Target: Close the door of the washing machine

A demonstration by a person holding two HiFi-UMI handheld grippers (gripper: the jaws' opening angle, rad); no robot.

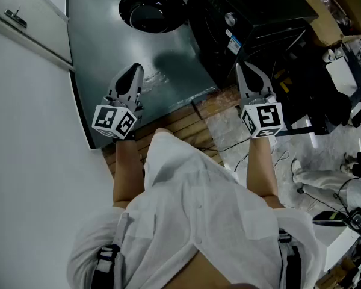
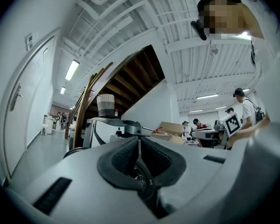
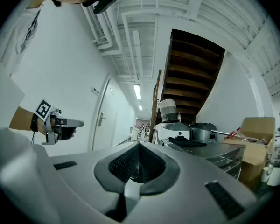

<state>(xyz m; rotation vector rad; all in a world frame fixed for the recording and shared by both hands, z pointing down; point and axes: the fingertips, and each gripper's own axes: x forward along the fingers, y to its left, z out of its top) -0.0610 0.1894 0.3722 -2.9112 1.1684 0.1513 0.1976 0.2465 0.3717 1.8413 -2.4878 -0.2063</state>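
Observation:
The black washing machine [image 1: 246, 23] stands ahead of me at the top of the head view, with a knob on its panel. Its round dark door [image 1: 151, 9] hangs swung open to the left of it. My left gripper [image 1: 132, 72] is held level and shut, short of the door and empty. My right gripper [image 1: 243, 68] is also shut and empty, its tip just before the machine's front lower edge. In the left gripper view the jaws [image 2: 139, 144] meet with nothing between them. The right gripper view shows the same [image 3: 139, 154], with the left gripper [image 3: 60, 124] off to its left.
A white wall with a door [image 1: 24, 23] runs along the left. Grey floor [image 1: 102, 47] gives way to wooden boards [image 1: 180, 122] at my feet. Cables and equipment [image 1: 343, 83] crowd the right side. A wooden staircase [image 3: 191, 73] rises ahead, and people stand far off.

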